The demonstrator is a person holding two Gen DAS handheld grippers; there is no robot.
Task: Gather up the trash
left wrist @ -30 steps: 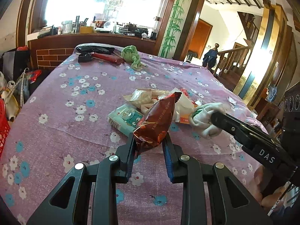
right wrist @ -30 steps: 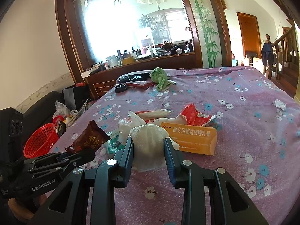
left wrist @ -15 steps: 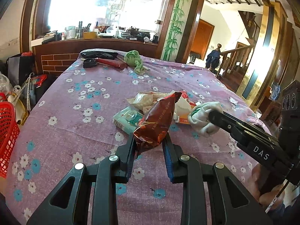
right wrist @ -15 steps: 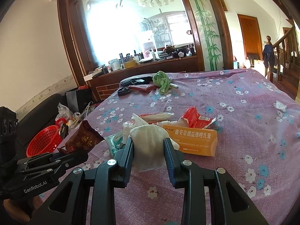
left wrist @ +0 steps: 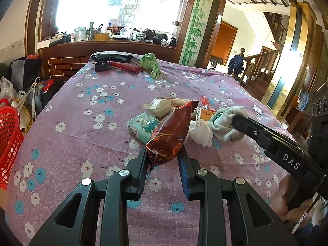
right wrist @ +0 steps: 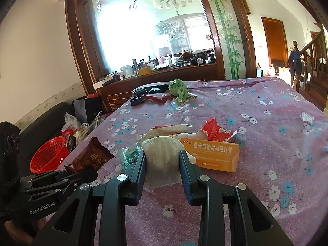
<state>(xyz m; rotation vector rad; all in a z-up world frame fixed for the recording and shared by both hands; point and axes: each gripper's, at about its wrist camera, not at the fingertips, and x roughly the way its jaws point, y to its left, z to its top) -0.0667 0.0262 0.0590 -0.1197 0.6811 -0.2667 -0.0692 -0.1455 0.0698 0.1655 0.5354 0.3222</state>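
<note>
Your left gripper (left wrist: pixel 163 157) clamps the brown snack wrapper (left wrist: pixel 171 131) just beside the orange box (right wrist: pixel 211 155); your right gripper (right wrist: pixel 163 169) grips the white sock (right wrist: pixel 163 160), touching that box's left end.

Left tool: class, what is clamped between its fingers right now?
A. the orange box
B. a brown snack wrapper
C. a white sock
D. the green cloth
B: the left tool is shut on the brown snack wrapper, while the white sock sits in the right tool, and the orange box and green cloth lie on the purple cover.
</note>
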